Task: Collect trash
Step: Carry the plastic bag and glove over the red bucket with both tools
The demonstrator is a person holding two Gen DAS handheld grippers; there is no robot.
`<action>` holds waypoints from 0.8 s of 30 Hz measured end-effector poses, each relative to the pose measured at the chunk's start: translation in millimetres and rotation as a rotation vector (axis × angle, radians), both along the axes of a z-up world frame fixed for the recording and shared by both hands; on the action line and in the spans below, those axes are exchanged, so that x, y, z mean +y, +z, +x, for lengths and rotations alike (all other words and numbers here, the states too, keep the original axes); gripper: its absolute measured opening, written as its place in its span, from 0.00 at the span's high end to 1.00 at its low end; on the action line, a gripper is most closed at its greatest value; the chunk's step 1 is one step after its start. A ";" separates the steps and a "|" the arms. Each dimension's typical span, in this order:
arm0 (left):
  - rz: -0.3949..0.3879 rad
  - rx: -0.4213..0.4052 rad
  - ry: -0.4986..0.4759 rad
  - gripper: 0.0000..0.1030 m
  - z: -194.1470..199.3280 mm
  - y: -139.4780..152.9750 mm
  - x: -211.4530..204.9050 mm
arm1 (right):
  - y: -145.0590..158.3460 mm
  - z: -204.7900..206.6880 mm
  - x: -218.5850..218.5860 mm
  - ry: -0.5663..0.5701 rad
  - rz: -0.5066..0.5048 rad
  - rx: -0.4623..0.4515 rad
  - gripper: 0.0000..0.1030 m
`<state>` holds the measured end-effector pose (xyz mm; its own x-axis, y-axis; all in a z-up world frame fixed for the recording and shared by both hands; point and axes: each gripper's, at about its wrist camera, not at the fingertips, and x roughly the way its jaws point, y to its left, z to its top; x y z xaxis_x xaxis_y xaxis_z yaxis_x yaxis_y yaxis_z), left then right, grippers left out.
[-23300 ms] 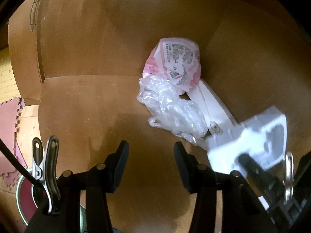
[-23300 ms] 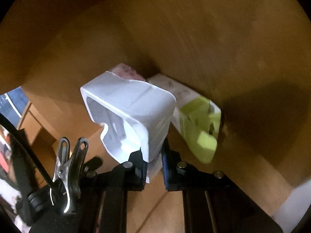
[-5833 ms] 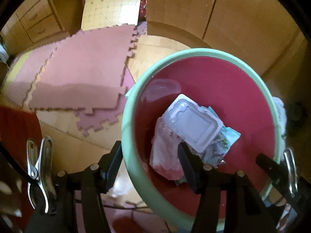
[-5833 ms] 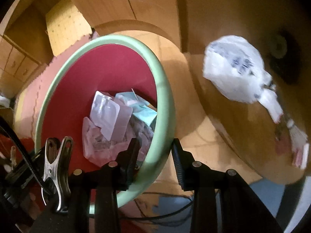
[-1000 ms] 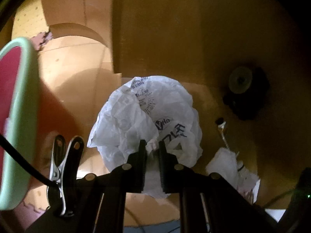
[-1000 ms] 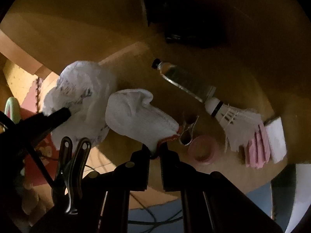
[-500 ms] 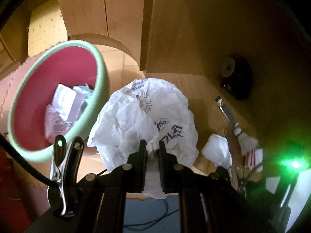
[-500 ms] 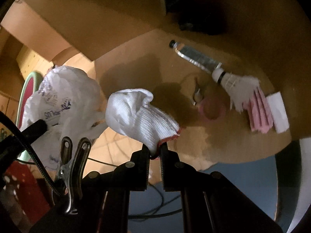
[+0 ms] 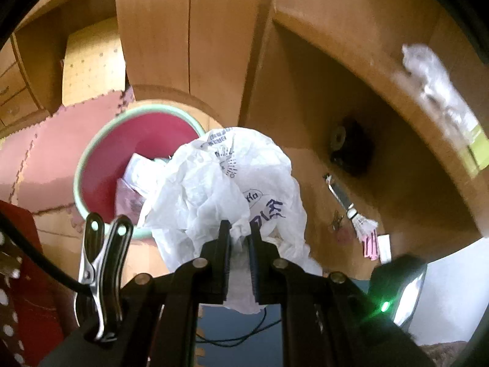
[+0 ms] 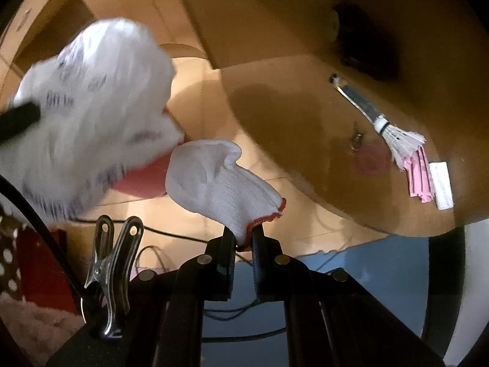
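My left gripper (image 9: 239, 232) is shut on a crumpled white plastic bag (image 9: 220, 183) with blue print, held in the air. Beyond it on the floor stands a green-rimmed red basin (image 9: 101, 140) with wrappers inside. My right gripper (image 10: 244, 237) is shut on a white knit glove (image 10: 220, 183) with a red cuff edge, held above the floor. The plastic bag also shows, blurred, at the left of the right wrist view (image 10: 91, 107).
A wooden shelf (image 10: 290, 128) holds a shuttlecock (image 10: 400, 137), a bottle (image 10: 354, 94), pink tape (image 10: 371, 159), pink paper and a white card. Clear plastic and a green item lie on the upper shelf (image 9: 434, 79). Pink foam mats (image 9: 36, 153) and cables cover the floor.
Both grippers have pulled back from the shelf and away, each keeping its item. The basin now sits behind the bag, and the upper shelf has come into view.
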<state>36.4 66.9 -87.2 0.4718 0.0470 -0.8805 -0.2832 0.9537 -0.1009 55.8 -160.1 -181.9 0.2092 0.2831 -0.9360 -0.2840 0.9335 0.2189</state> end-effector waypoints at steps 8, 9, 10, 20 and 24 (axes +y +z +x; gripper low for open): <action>0.028 -0.085 0.005 0.89 -5.2 50.5 43.8 | 31.8 -25.8 22.9 0.066 0.029 -0.068 0.90; 0.035 -0.094 0.007 0.89 -4.3 54.5 50.5 | 35.2 -25.4 25.2 0.069 0.032 -0.078 0.90; 0.045 -0.103 0.009 0.89 -3.2 58.6 57.6 | 41.6 -25.6 28.4 0.074 0.035 -0.092 0.90; 0.043 -0.137 0.084 0.89 9.3 59.1 128.5 | 90.7 -17.5 66.2 0.142 0.065 -0.215 0.90; 0.009 -0.124 0.124 0.89 17.1 47.6 149.9 | 105.1 -12.1 86.0 0.180 0.085 -0.257 0.90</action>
